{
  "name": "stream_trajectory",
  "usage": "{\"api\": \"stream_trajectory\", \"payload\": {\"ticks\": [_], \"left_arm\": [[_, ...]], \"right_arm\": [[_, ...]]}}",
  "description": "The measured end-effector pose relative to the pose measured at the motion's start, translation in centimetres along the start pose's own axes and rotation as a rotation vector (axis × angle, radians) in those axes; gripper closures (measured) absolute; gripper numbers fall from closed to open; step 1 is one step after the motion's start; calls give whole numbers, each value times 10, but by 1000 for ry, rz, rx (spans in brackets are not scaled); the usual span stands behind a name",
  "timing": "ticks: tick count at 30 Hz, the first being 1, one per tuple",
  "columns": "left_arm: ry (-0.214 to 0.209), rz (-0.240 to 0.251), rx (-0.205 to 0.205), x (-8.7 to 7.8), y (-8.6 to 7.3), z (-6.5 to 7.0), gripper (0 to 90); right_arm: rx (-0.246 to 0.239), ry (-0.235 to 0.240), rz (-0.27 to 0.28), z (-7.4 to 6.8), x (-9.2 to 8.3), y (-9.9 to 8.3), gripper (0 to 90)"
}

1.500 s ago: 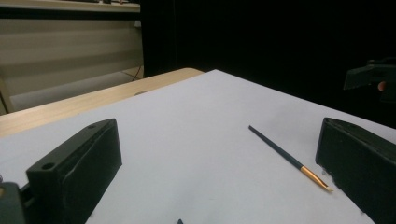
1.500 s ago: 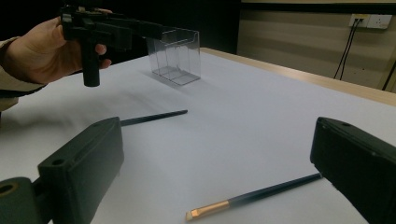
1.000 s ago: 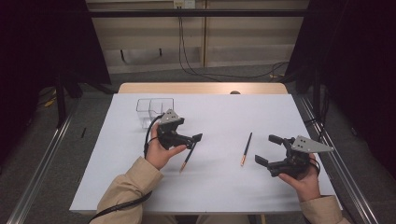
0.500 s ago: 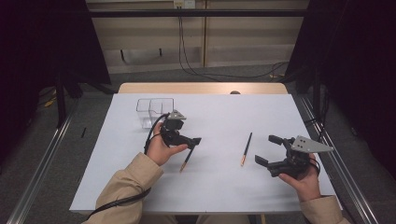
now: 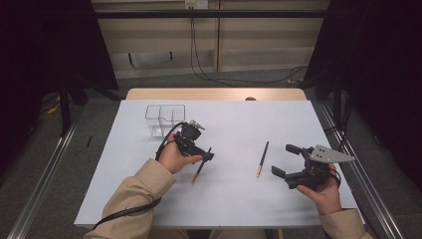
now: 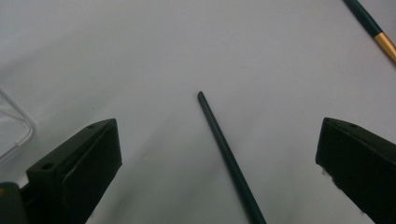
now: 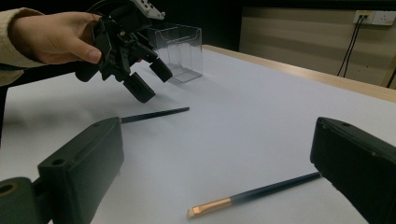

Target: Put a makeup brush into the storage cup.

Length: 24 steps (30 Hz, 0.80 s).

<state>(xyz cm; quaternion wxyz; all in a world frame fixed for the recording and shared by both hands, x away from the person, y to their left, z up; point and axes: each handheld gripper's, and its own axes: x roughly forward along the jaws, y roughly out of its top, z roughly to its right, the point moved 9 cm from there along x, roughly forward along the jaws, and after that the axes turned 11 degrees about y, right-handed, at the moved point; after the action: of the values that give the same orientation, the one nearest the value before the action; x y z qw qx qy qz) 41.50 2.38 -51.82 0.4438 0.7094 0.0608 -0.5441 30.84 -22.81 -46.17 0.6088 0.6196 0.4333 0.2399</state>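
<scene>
on the left of the white bench stands a clear box. just beside it, the left claw hangs wide open over a dark brush, holding nothing; the brush lies flat between its jaws, not touched. further right lies a second brush with a golden end. near it the right claw is wide open and empty.

A dark thin brush handle is seen lying on the white table, between the wide-spread jaws, untouched. A second brush with a gold ferrule is noted at top right, a clear container at left.
</scene>
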Motion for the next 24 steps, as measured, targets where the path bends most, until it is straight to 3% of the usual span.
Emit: {"api": "stream_trajectory", "payload": {"ticks": [8,20,24], "left_arm": [[10,-92,15,4,-6,3,33],[11,-152,27,6,-13,3,152],[6,-171,53,4,-16,5,220]], "right_arm": [[1,2,2,0,0,0,22],[0,0,4,1,-1,0,22],[0,-2,5,1,-1,0,22]]}}
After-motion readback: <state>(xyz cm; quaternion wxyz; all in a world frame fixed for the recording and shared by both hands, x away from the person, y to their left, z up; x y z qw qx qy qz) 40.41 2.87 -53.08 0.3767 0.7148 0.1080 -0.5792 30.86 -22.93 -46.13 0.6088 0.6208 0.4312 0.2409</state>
